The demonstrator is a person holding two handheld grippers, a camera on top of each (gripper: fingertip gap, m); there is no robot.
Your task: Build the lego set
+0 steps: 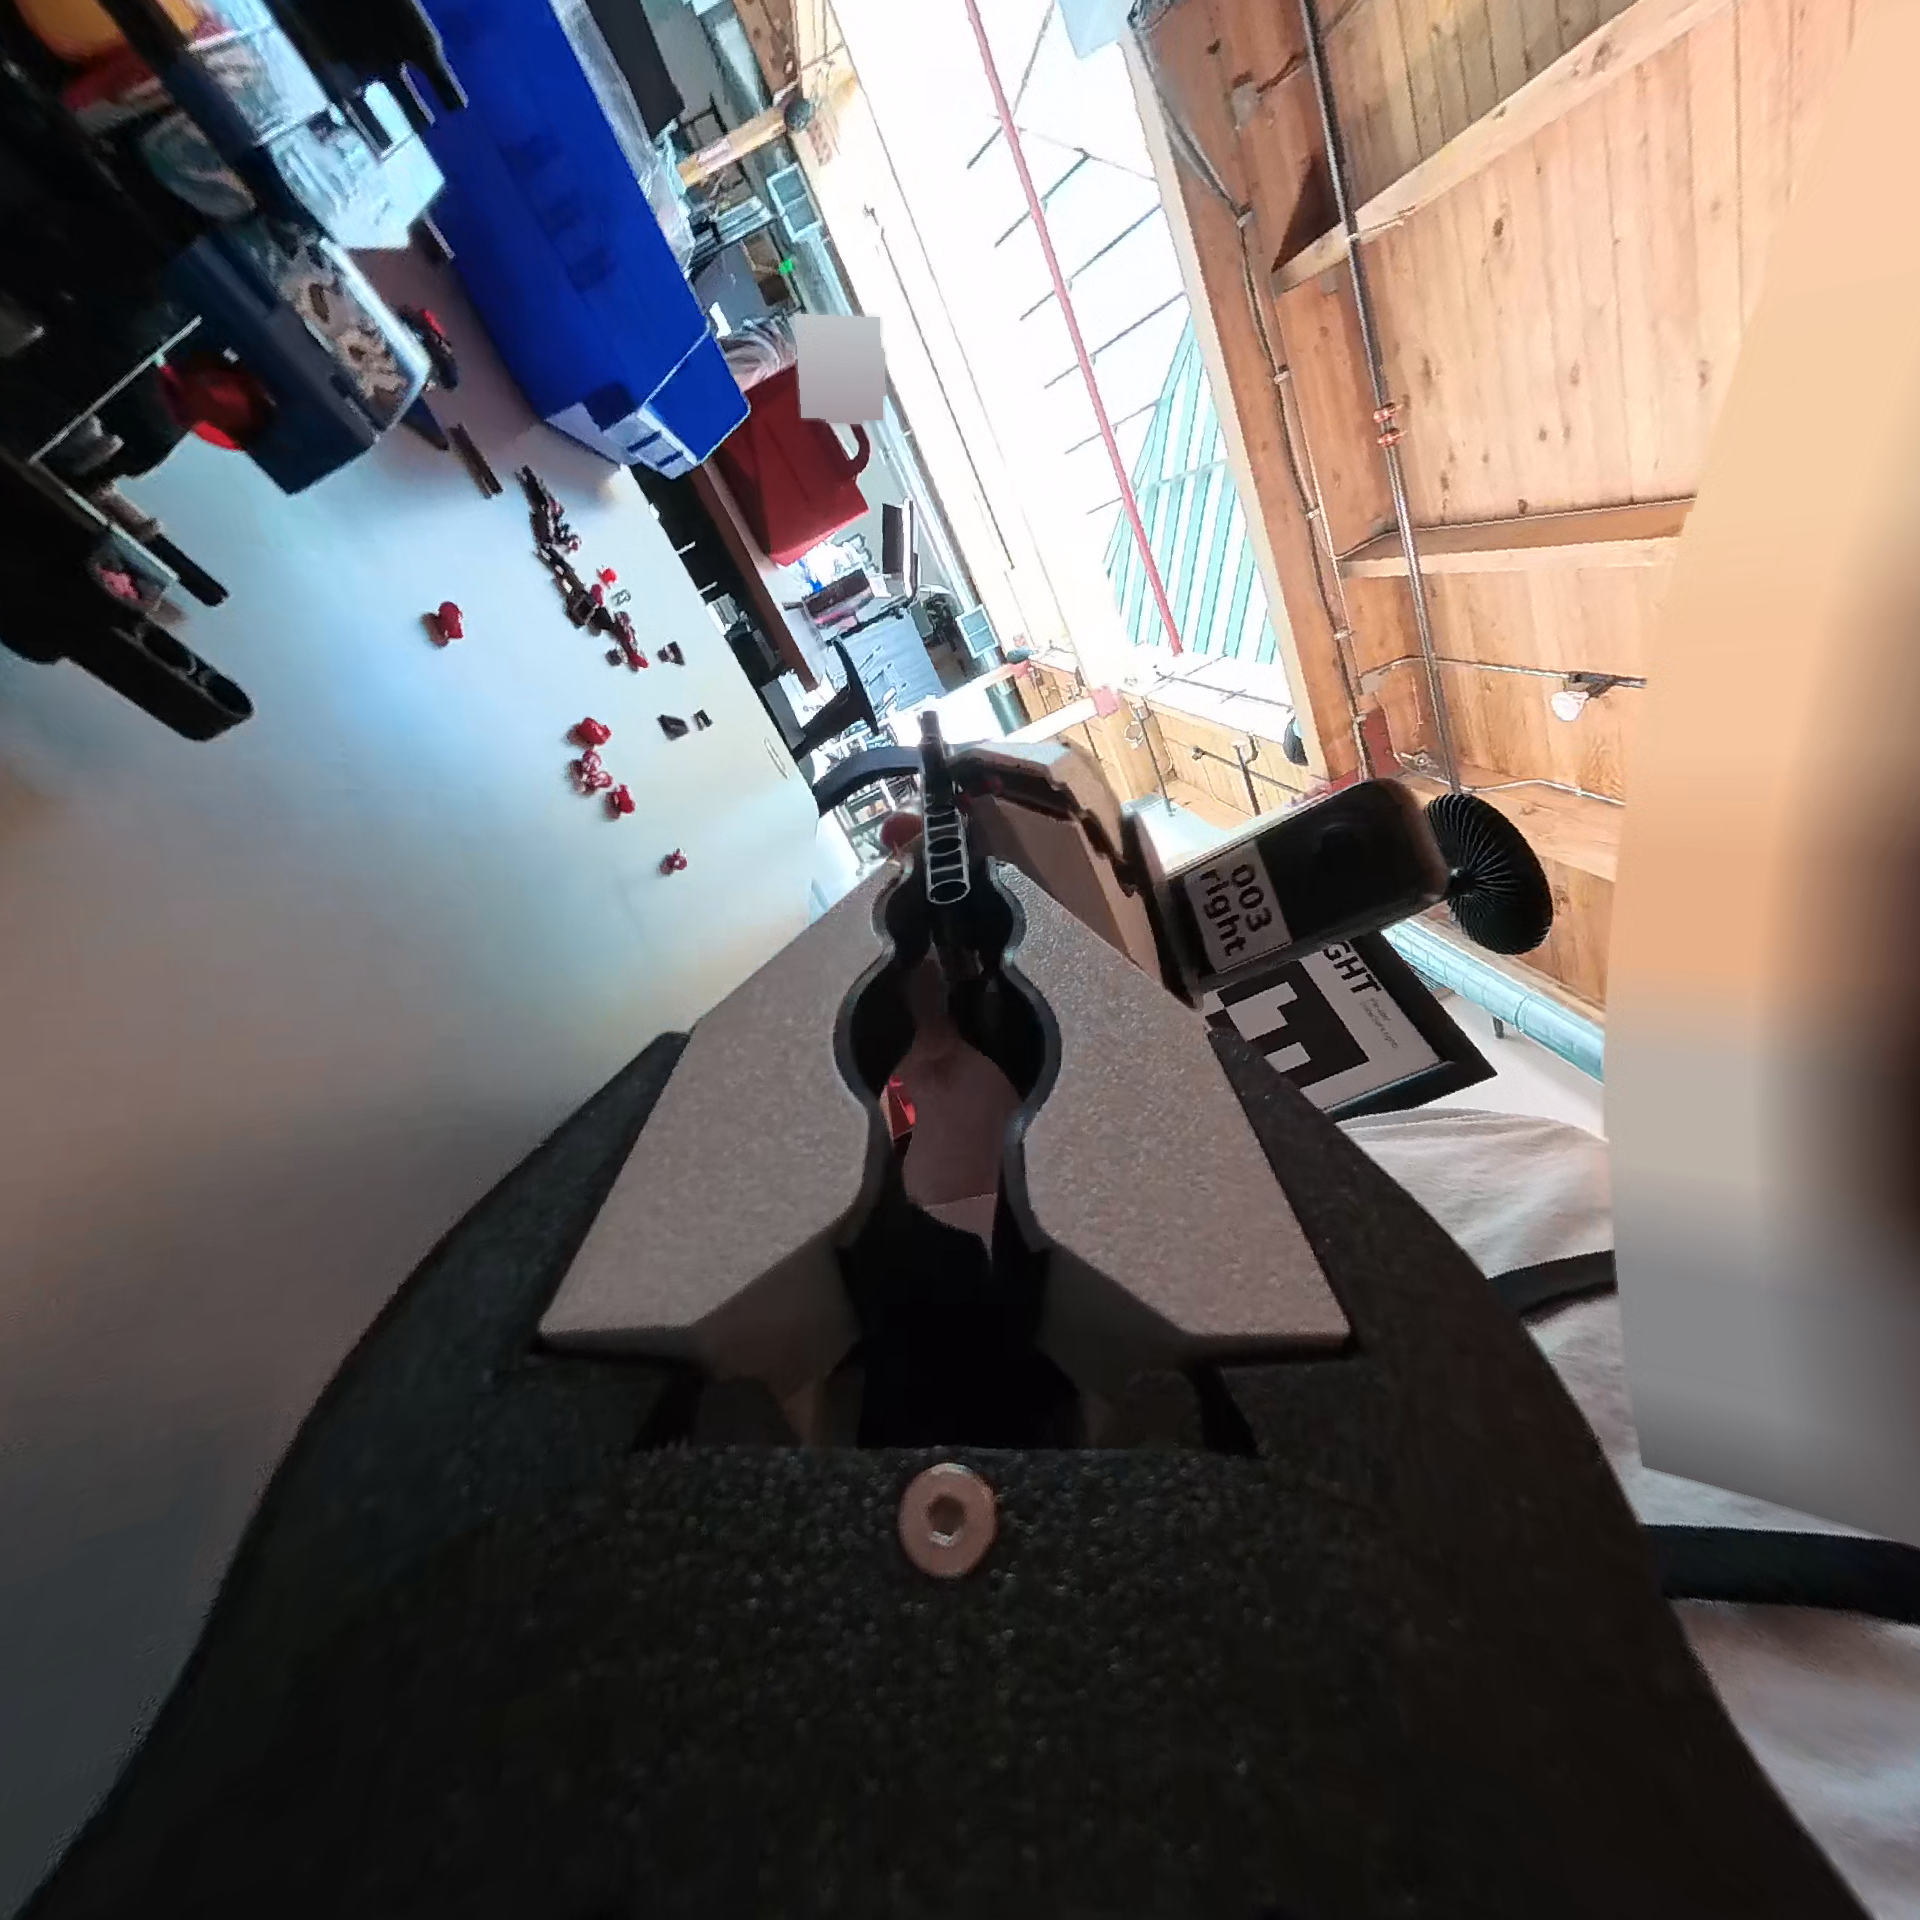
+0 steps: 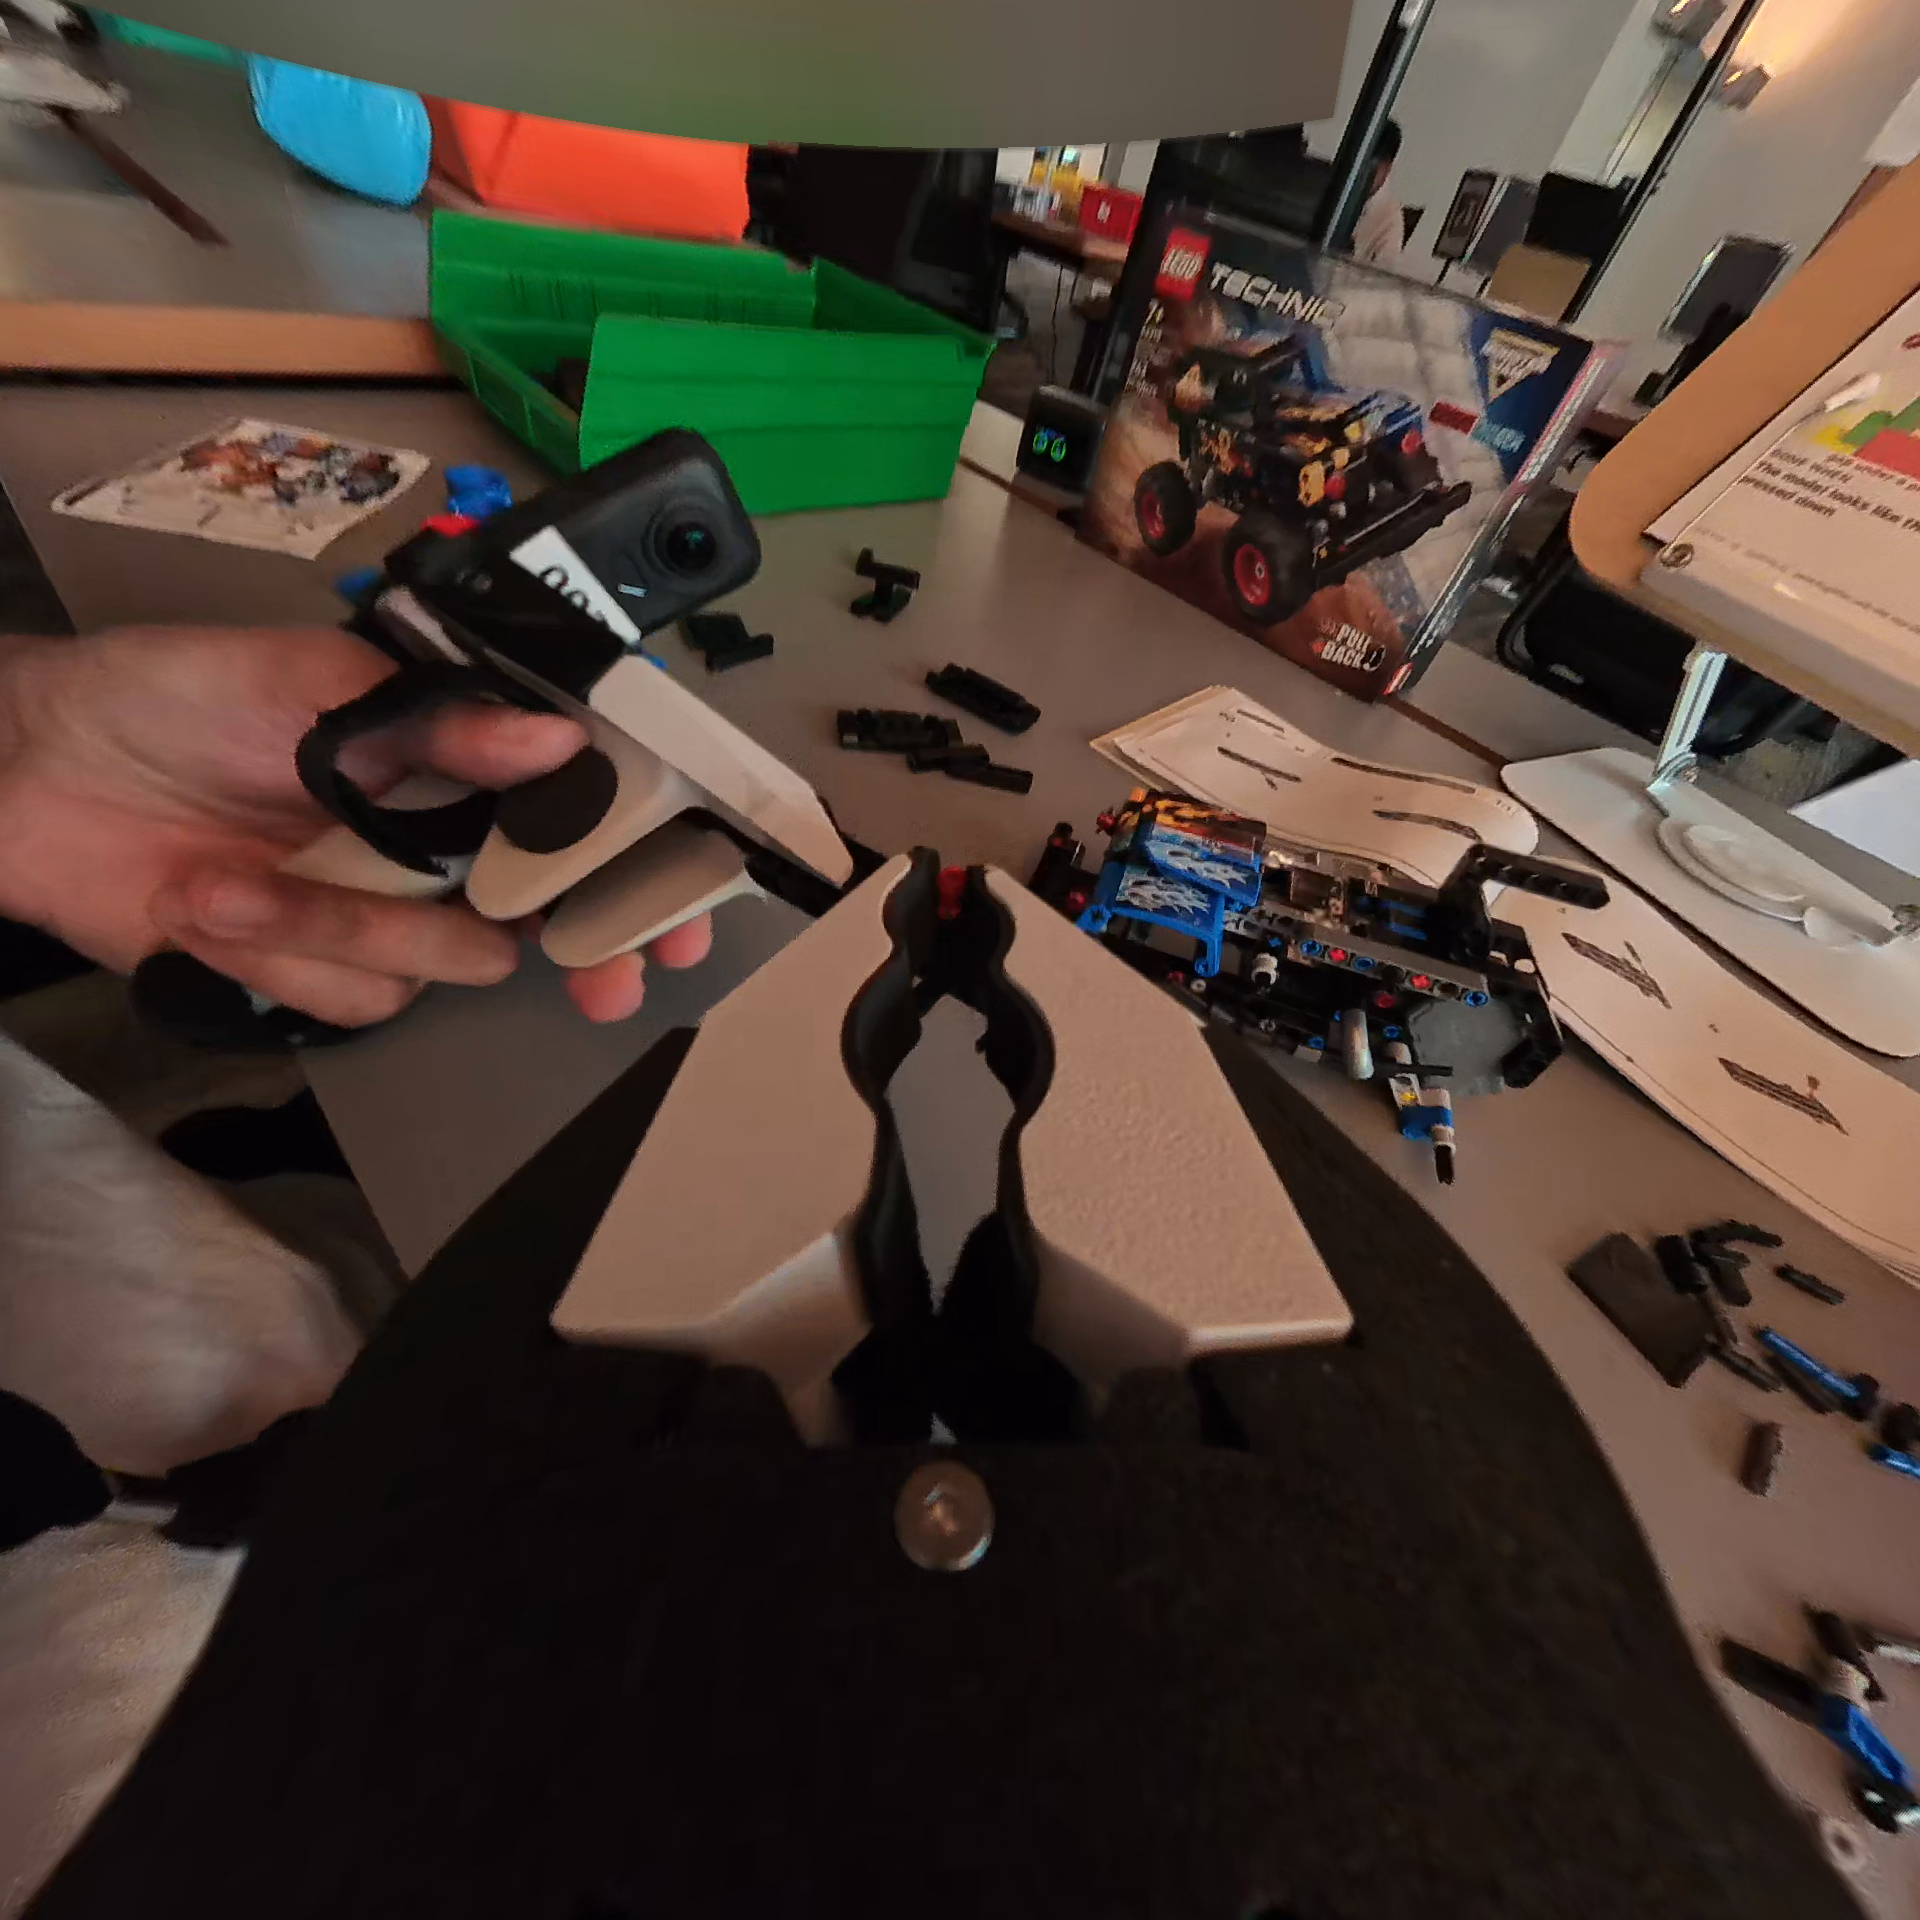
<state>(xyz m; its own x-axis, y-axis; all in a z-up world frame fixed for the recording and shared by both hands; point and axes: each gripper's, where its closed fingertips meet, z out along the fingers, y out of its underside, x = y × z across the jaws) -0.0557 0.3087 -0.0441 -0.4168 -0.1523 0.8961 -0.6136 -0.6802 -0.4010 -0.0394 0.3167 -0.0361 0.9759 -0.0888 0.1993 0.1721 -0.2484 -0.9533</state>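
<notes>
So the left gripper [image 1: 951, 894] was pinching a black beam with holes [image 1: 943, 831], held up in the air well above the tabletop [image 1: 364, 831], with the view tipped sideways. The right gripper [image 2: 948, 883] was pressed together on a small red pin [image 2: 949, 885], and its tips sat right at the beam, so the two grippers met tip to tip. In the right wrist view you could see a hand [image 2: 156, 821] wrapped around the left gripper's handle.

The half-built truck chassis [image 2: 1320, 935], black with blue panels, lay on the tabletop just beyond the right gripper's tips, toward the right side. The set's box [image 2: 1340, 468] stood upright farther back, near the far edge, with a green bin [image 2: 727, 374] to its left. Instruction sheets [image 2: 1309, 779] were spread between the chassis and the box. Loose black pieces [image 2: 935, 732] sat in the middle of the tabletop, and more black and blue bits [image 2: 1766, 1340] were scattered toward the near right corner. From the left wrist view, little red parts [image 1: 592, 758] dotted the tabletop, and a blue bin [image 1: 582, 239] sat at its far edge.
</notes>
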